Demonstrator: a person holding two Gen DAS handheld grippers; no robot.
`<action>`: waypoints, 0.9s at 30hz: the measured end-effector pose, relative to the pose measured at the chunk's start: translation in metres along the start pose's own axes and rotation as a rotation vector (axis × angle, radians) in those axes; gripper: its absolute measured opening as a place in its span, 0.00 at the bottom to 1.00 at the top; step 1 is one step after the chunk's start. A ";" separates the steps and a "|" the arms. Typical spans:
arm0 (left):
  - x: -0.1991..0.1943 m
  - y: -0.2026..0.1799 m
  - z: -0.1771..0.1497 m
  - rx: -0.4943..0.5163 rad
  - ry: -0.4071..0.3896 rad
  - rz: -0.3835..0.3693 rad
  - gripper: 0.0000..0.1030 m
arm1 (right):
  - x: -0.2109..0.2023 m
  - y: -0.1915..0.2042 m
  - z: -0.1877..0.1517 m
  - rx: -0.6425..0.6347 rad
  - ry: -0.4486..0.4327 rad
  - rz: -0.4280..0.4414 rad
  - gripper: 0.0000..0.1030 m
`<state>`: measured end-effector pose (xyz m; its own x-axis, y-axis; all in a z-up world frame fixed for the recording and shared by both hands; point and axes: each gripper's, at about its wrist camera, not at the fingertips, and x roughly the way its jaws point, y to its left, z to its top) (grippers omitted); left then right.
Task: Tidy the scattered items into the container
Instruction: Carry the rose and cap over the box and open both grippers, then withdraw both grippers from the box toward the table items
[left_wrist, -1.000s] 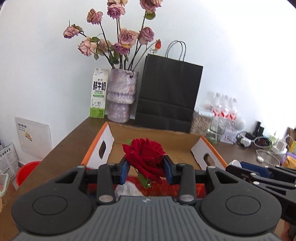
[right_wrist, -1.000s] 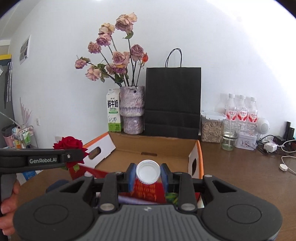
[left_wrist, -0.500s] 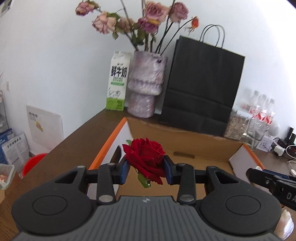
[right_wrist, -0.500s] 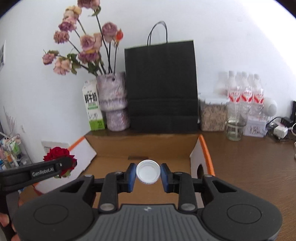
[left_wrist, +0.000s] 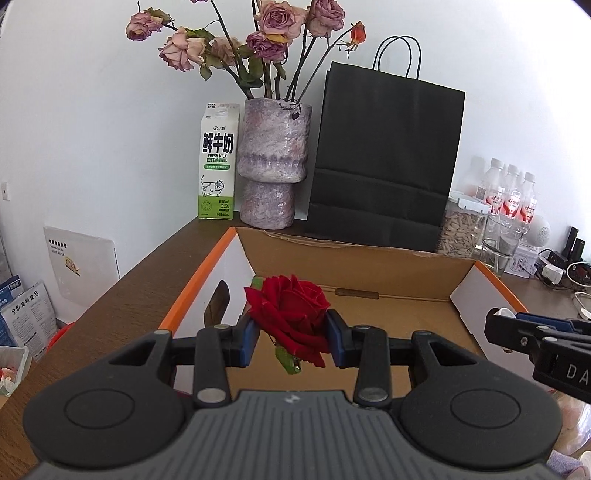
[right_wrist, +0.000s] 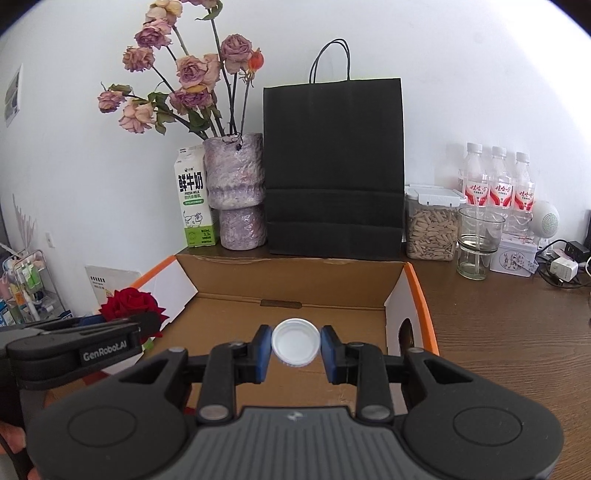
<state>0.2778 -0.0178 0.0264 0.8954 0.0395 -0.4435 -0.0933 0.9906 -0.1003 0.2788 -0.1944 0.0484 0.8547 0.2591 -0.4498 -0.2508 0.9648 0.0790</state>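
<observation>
Since a second ago you have carried both hands forward and a little down, so the open brown cardboard box with orange-edged white flaps (right_wrist: 295, 275) now fills more of each view and the red packaging that showed under the jaws is gone from sight. Your left gripper (left_wrist: 291, 338) has its blue-padded jaws clamped on the red rose bloom (left_wrist: 290, 312), which hangs over the near left part of the box interior, a green leaf dangling below it. Your right gripper (right_wrist: 295, 347) has its jaws pressed on either side of a round white plastic bottle cap (right_wrist: 295, 347), open side facing the camera, held above the bare cardboard floor of the box. In the right wrist view the rose (right_wrist: 129, 304) shows at the left, over the box's left flap. Behind the box on the brown wooden bench (right_wrist: 509, 332) stand a green-and-white milk carton (right_wrist: 194, 205), a mottled purple vase of dried pink roses (right_wrist: 236, 192), a black paper bag with handles (right_wrist: 334, 166), a clear jar of seeds (right_wrist: 430, 227), an empty glass tumbler (right_wrist: 478, 243) and three water bottles (right_wrist: 498, 177).
</observation>
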 end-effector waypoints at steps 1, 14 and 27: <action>0.000 0.000 0.000 0.000 0.000 -0.003 0.38 | 0.000 0.000 0.000 -0.002 0.001 -0.001 0.27; -0.020 -0.006 -0.003 0.023 -0.120 0.057 1.00 | -0.016 0.006 -0.004 -0.022 -0.082 -0.023 0.98; -0.020 -0.004 -0.008 0.024 -0.103 0.072 1.00 | -0.019 0.010 -0.007 -0.041 -0.103 -0.061 1.00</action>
<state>0.2574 -0.0230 0.0287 0.9269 0.1224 -0.3549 -0.1496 0.9875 -0.0500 0.2568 -0.1899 0.0518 0.9107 0.2049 -0.3588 -0.2131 0.9769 0.0169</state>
